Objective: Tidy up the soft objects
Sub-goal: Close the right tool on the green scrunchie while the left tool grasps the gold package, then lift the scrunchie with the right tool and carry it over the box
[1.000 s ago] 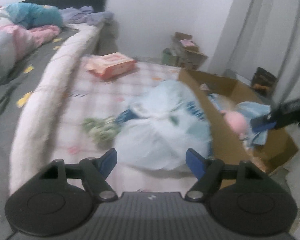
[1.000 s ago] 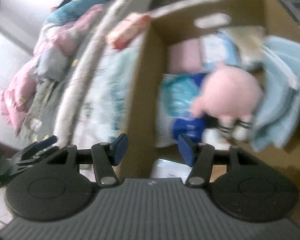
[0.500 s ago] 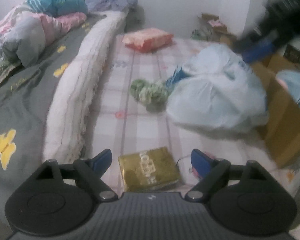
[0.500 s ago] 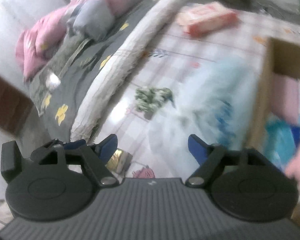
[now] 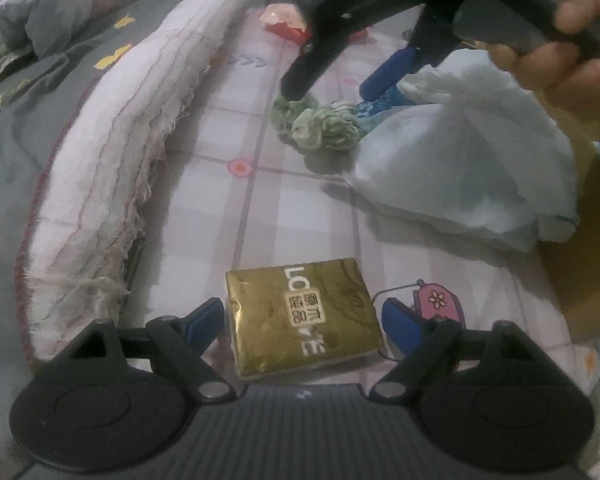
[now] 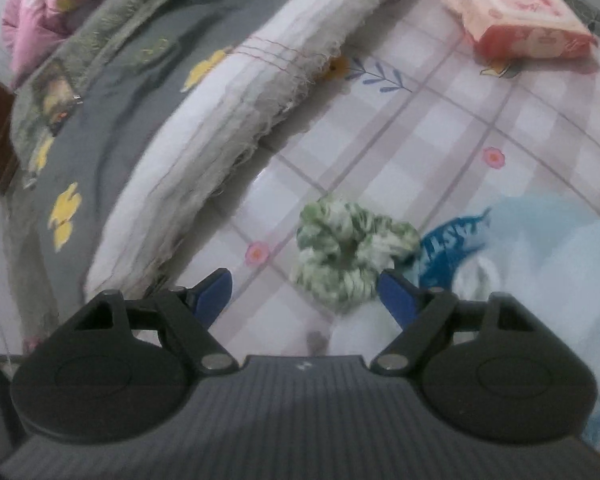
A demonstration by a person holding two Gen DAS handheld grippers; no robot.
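A gold tissue pack (image 5: 304, 322) lies on the checked sheet (image 5: 292, 208). It sits between the blue pads of my left gripper (image 5: 302, 316), which is open around it; I cannot tell whether the pads touch it. A green and white scrunchie (image 6: 346, 254) (image 5: 318, 122) lies further up the sheet. My right gripper (image 6: 304, 288) hovers open just above the scrunchie. In the left wrist view the right gripper (image 5: 326, 88) comes down from the top, its fingertips on either side of the scrunchie. A pale blue plastic bag (image 5: 464, 160) (image 6: 540, 272) lies right of the scrunchie.
A rolled white blanket (image 5: 112, 152) runs along the left of the sheet, beside a grey quilt with yellow shapes (image 6: 100, 128). A pink wipes pack (image 6: 516, 30) lies at the far end. A cardboard box (image 5: 588, 280) stands at the right edge. A person's hand (image 5: 568, 40) holds the right gripper.
Both grippers have opened wider. The right gripper left the cardboard box and swung across to above the scrunchie. The left gripper sank and tilted down until the gold pack lay between its pads.
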